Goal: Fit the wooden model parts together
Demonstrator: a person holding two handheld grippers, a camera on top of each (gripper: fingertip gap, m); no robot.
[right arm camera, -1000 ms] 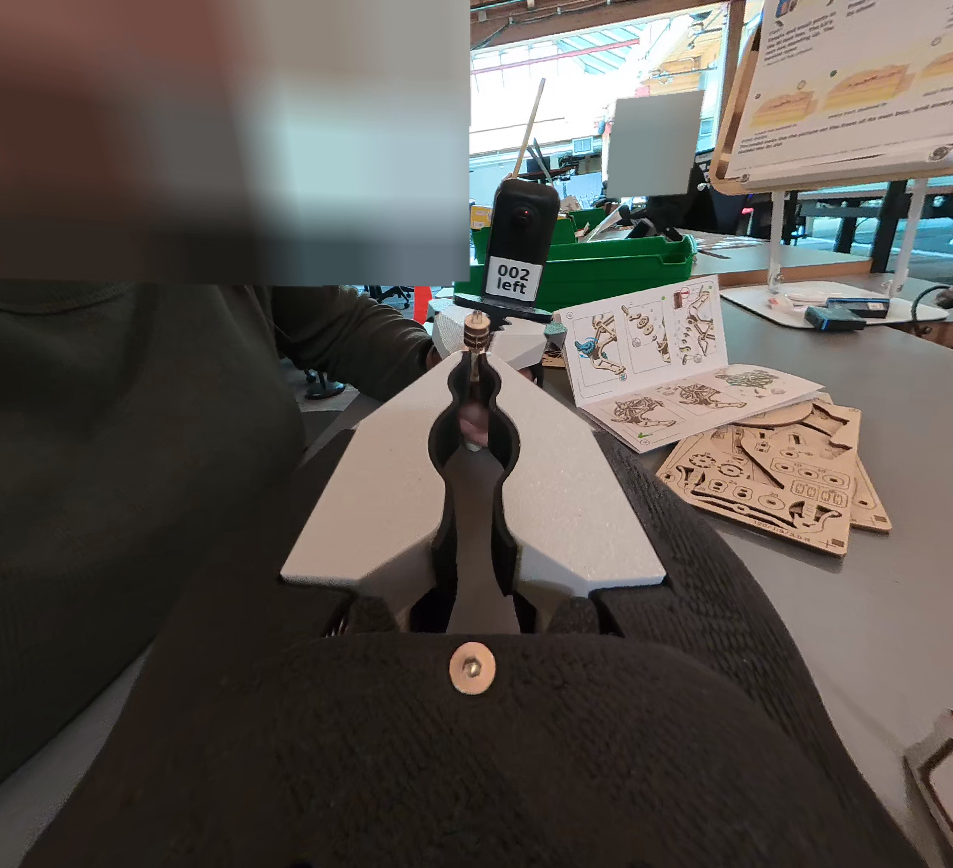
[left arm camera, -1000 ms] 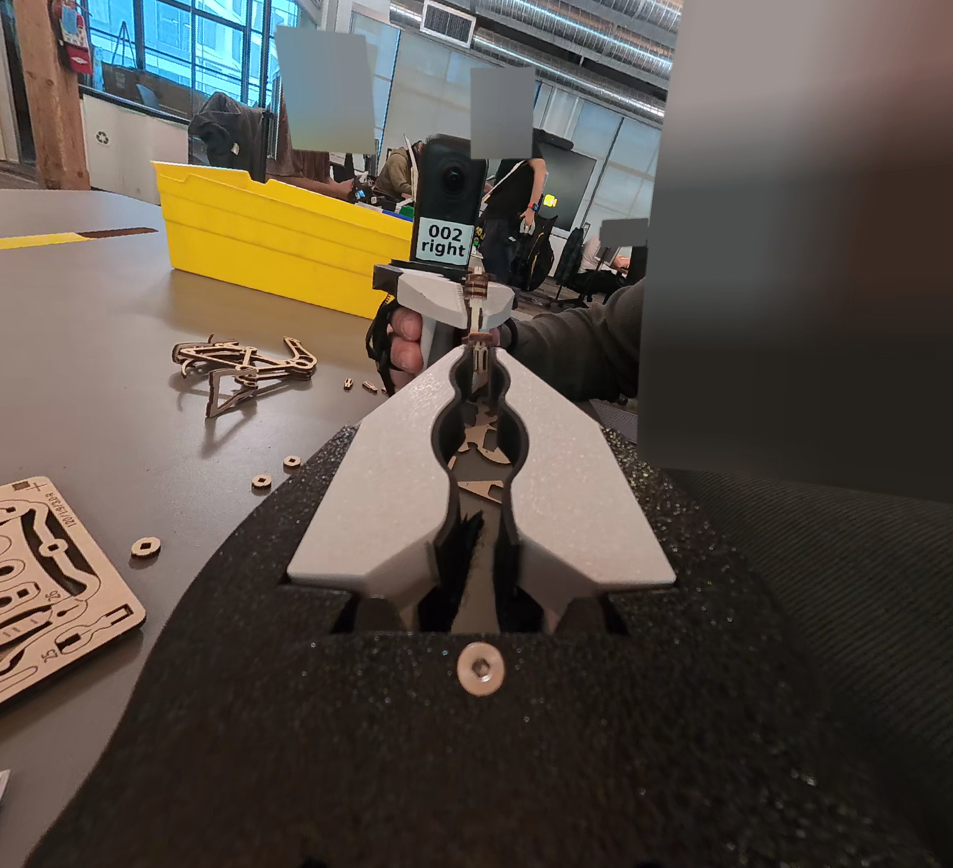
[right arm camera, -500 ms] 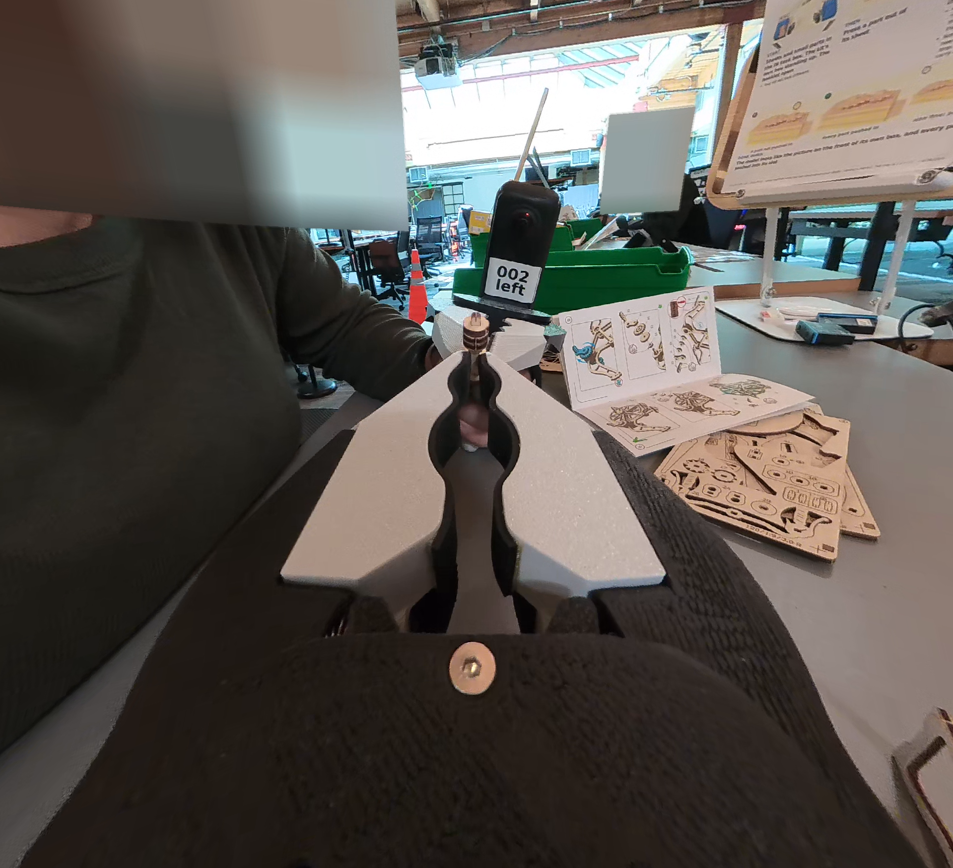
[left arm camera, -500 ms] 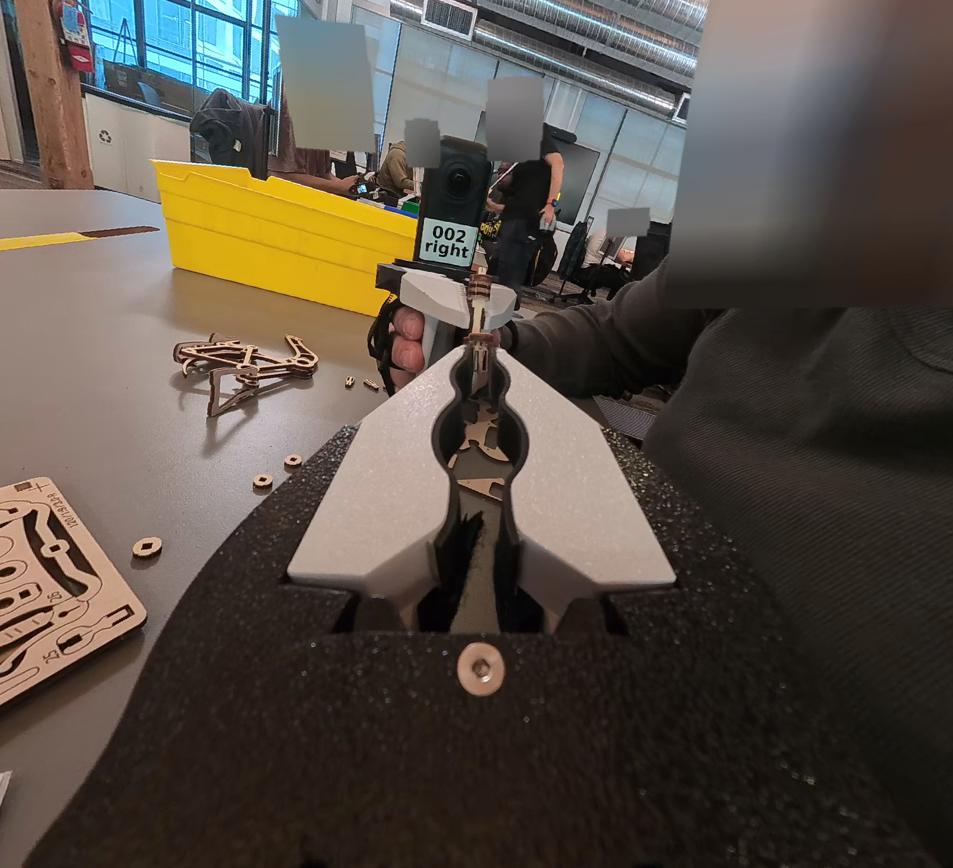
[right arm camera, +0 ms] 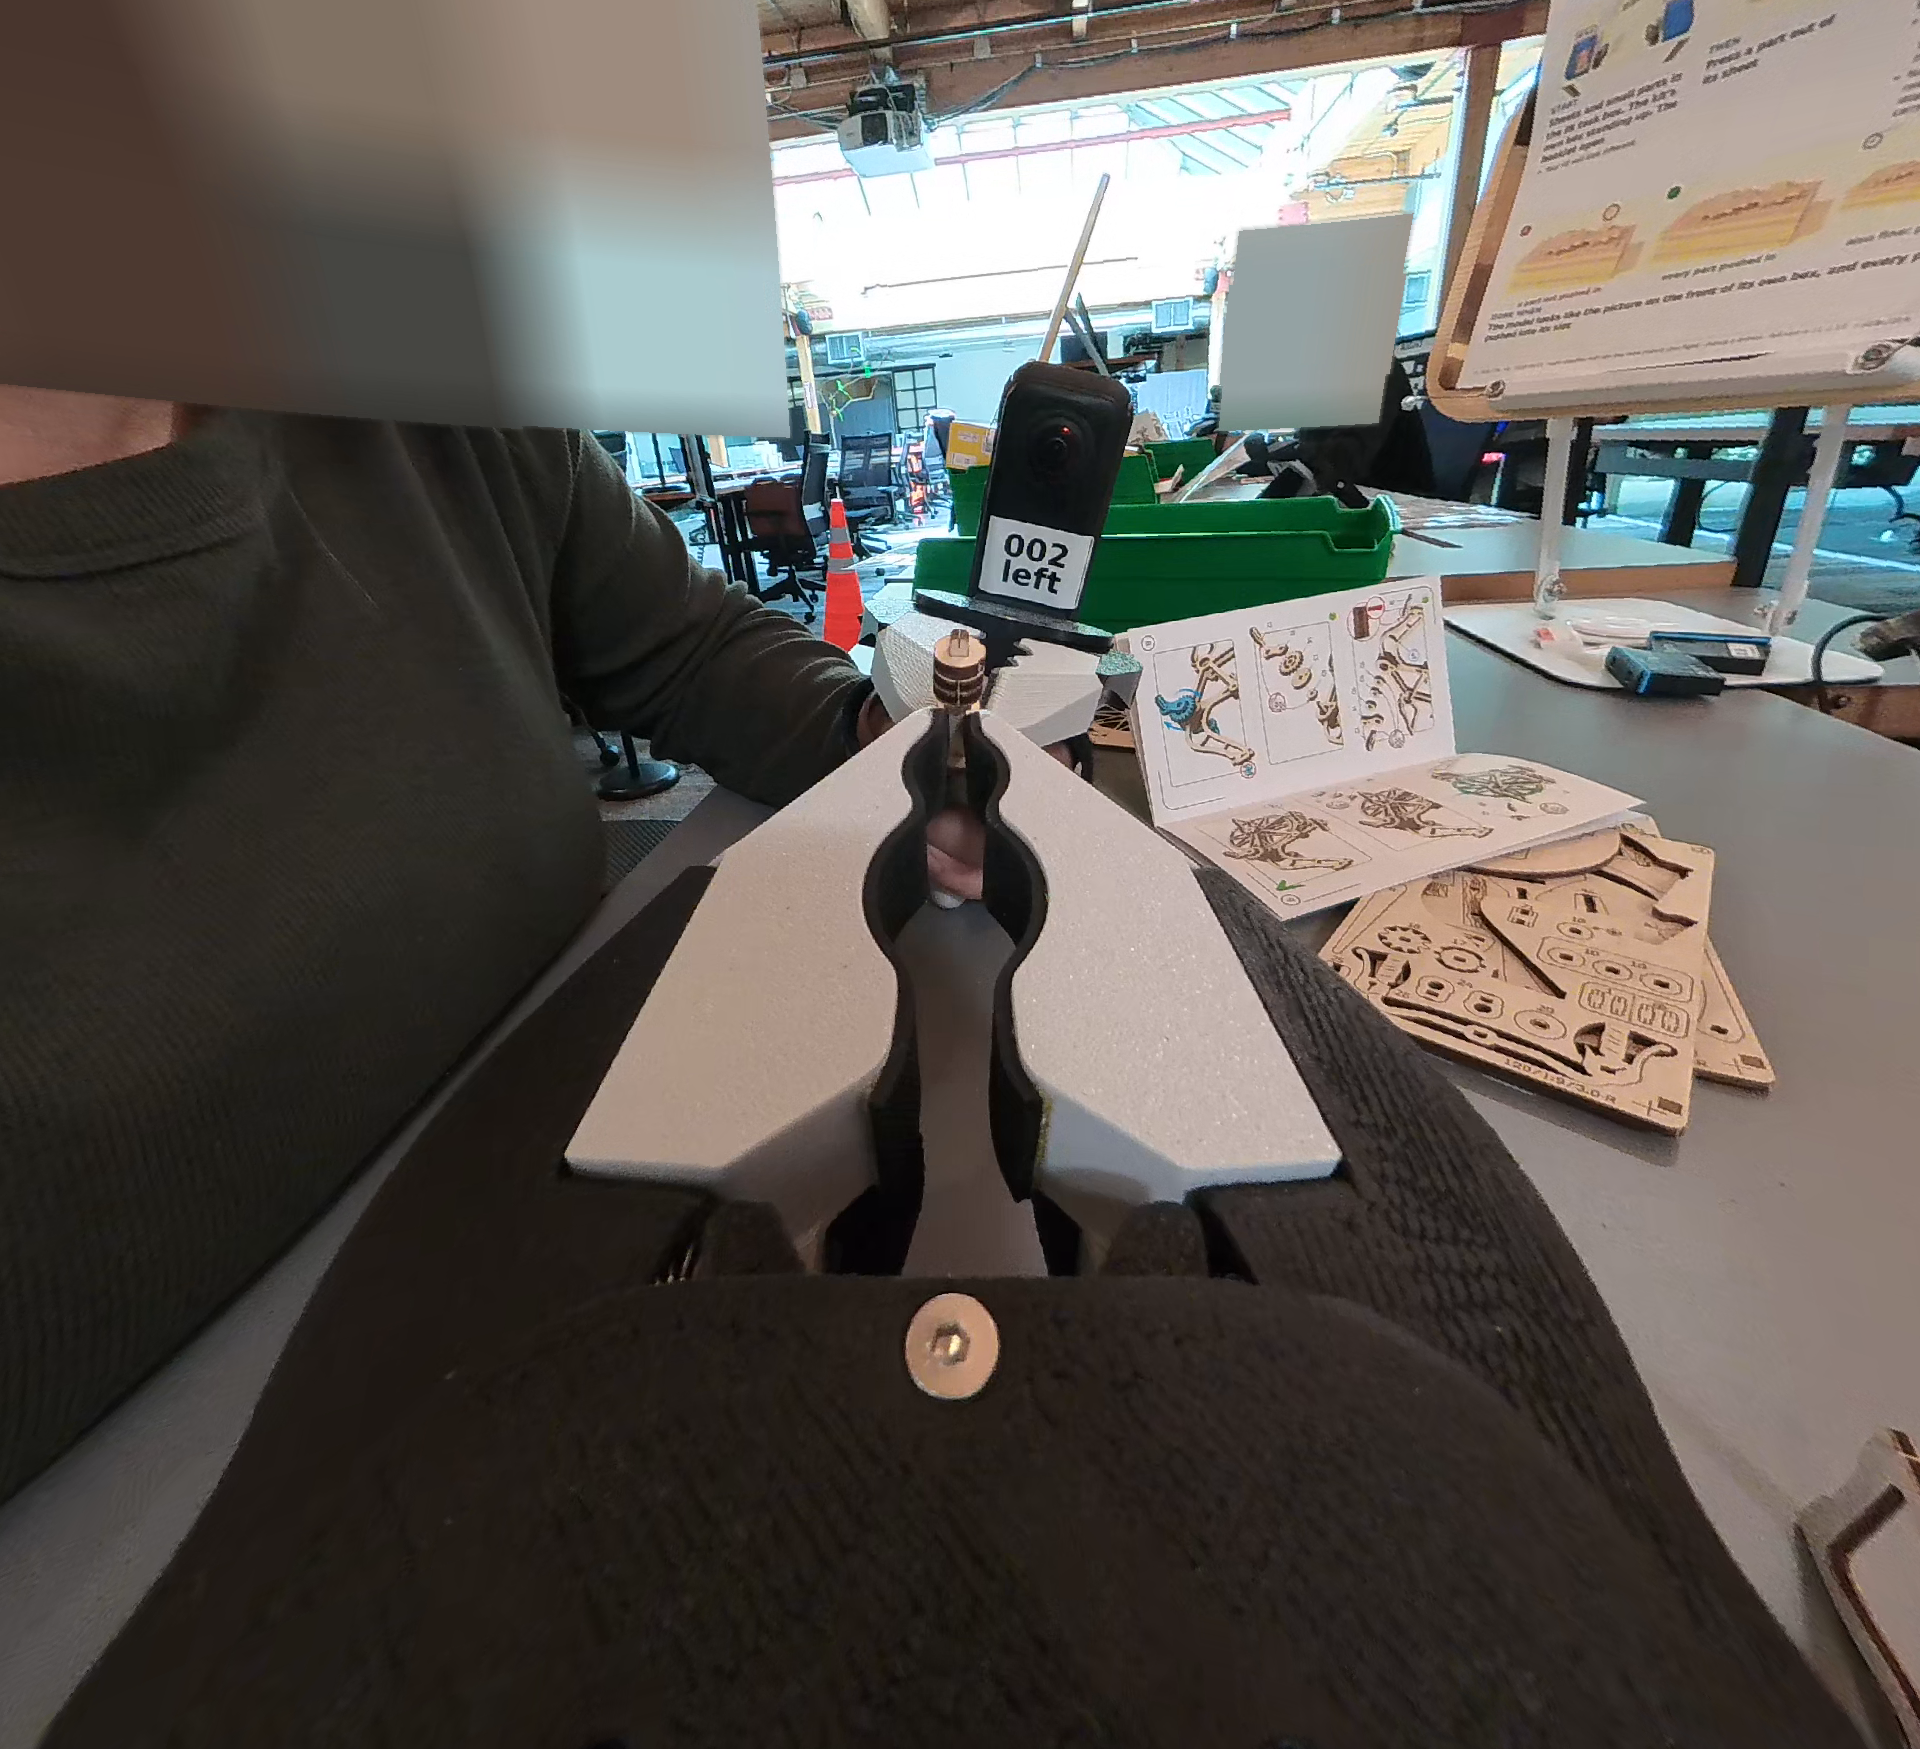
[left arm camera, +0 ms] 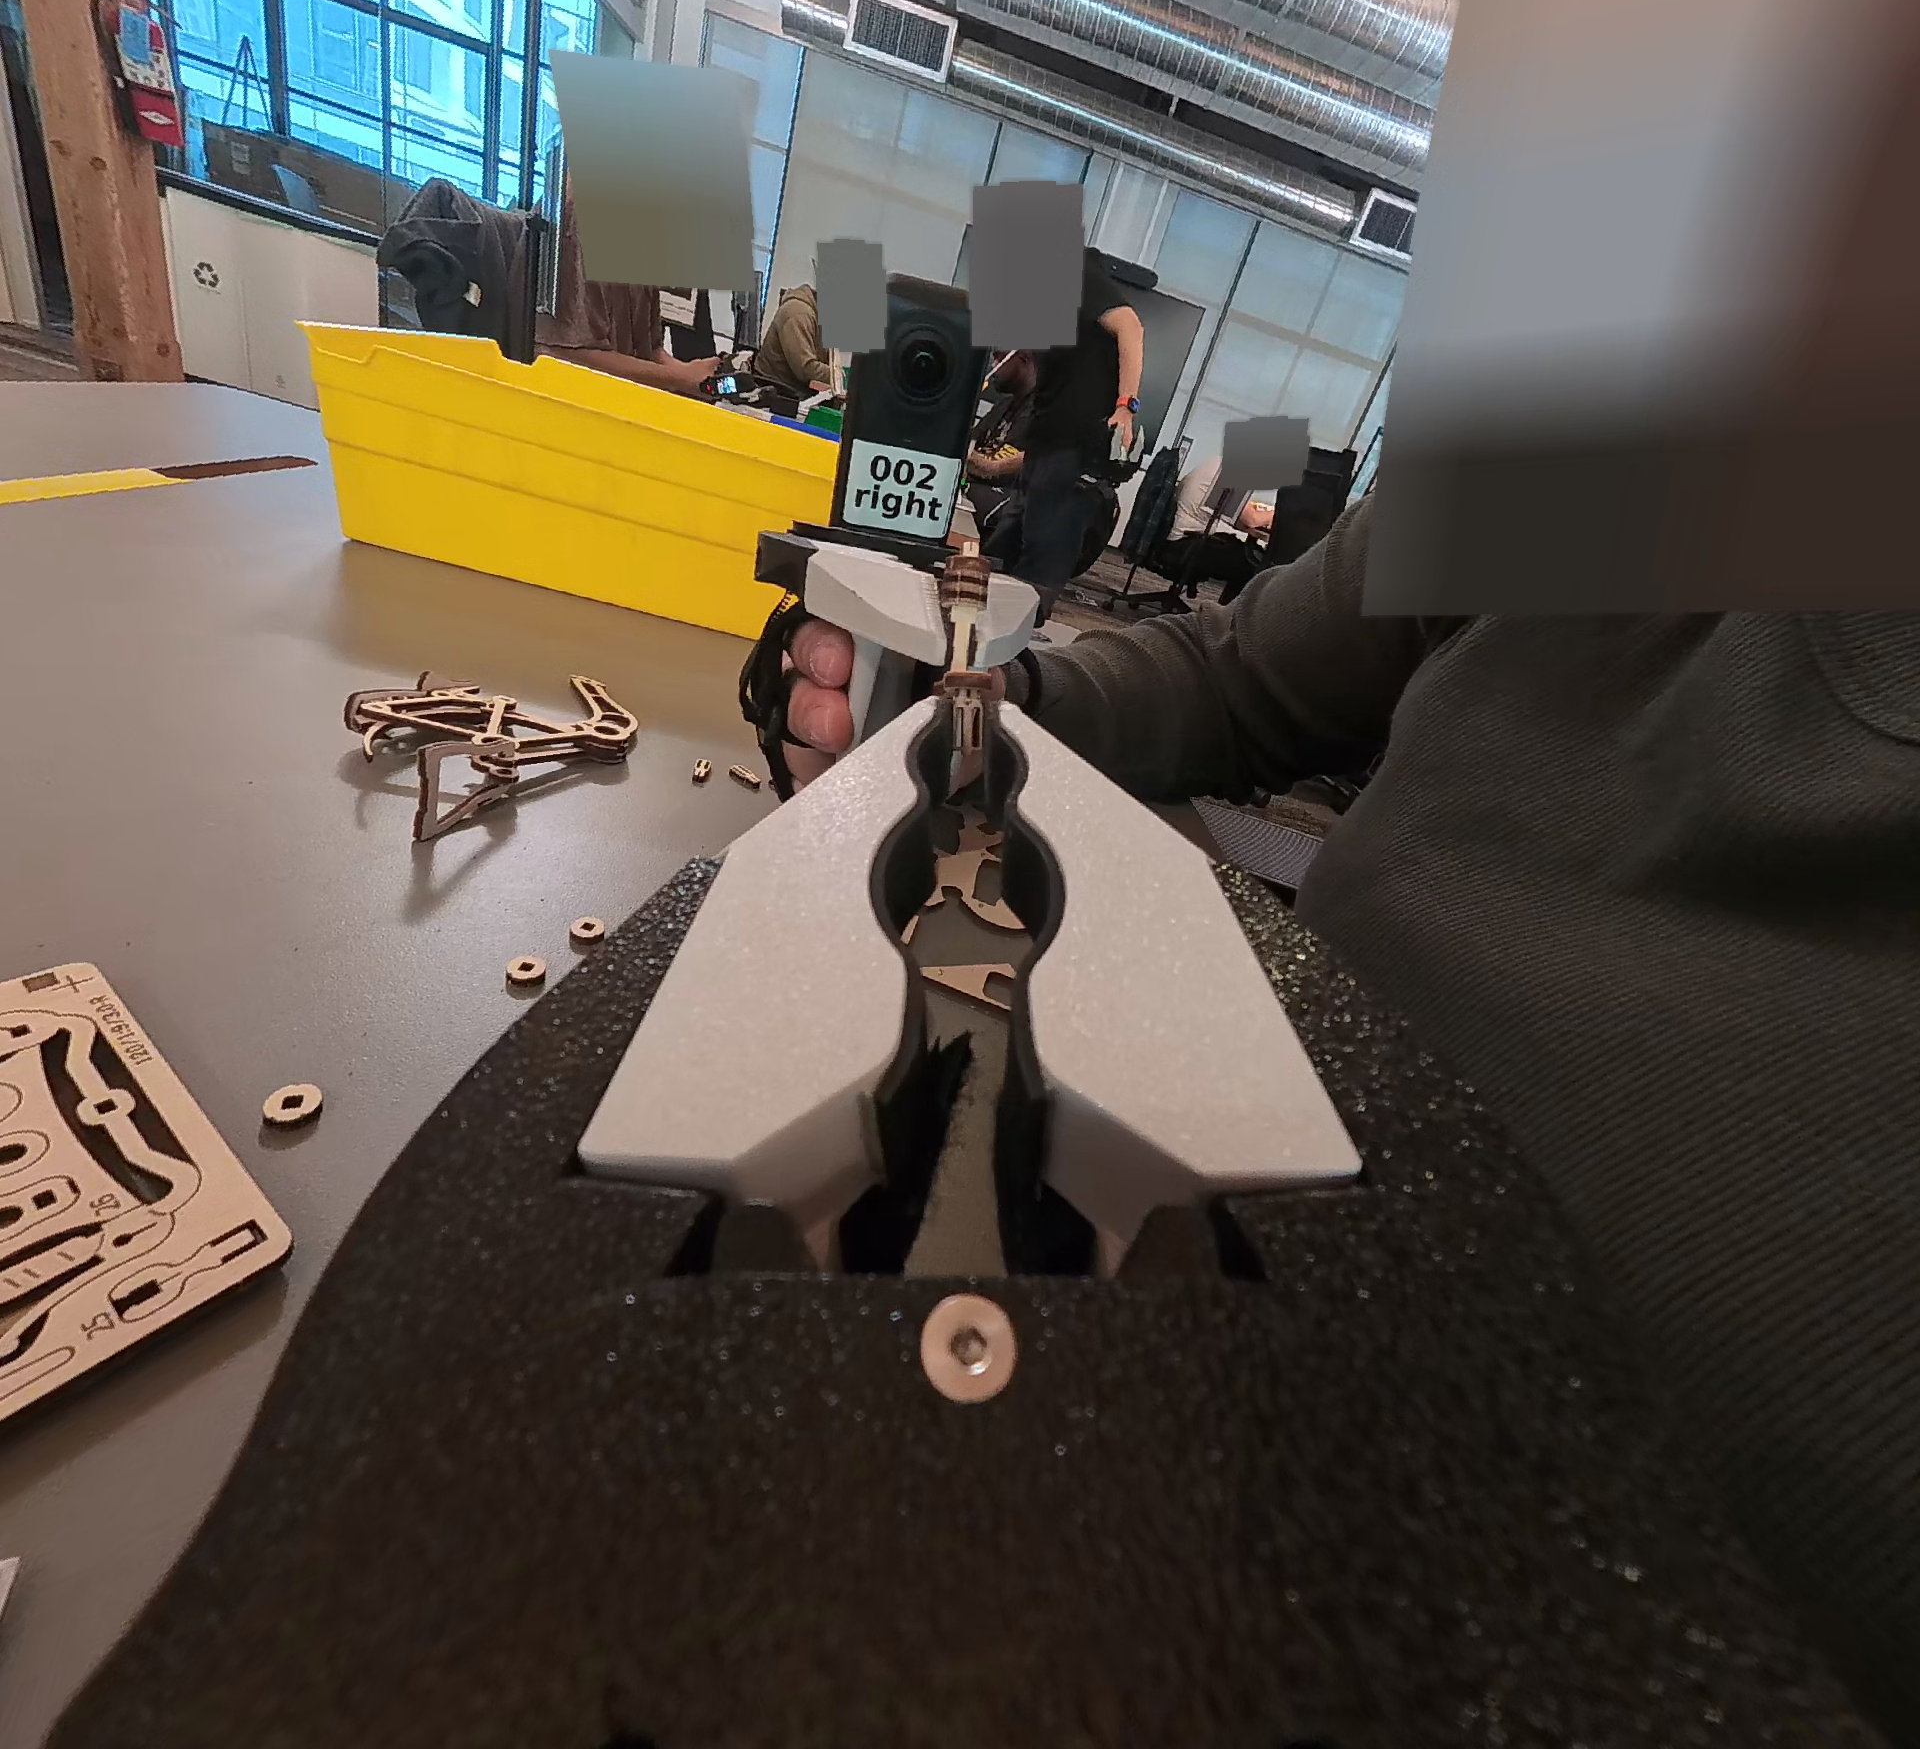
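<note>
Your left claw (left arm camera: 961, 720) and right claw (right arm camera: 954, 731) meet tip to tip above the counter (left arm camera: 208, 660), both squeezed shut on the same thin wooden pin (left arm camera: 964, 650) with little rings (left arm camera: 966, 579) on it. Keep both claws in one straight line. Push slowly, and don't twist, or I think the pin may snap.

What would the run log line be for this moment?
left gripper: shut on wooden axle | right gripper: shut on same axle | grippers facing, above table
</note>
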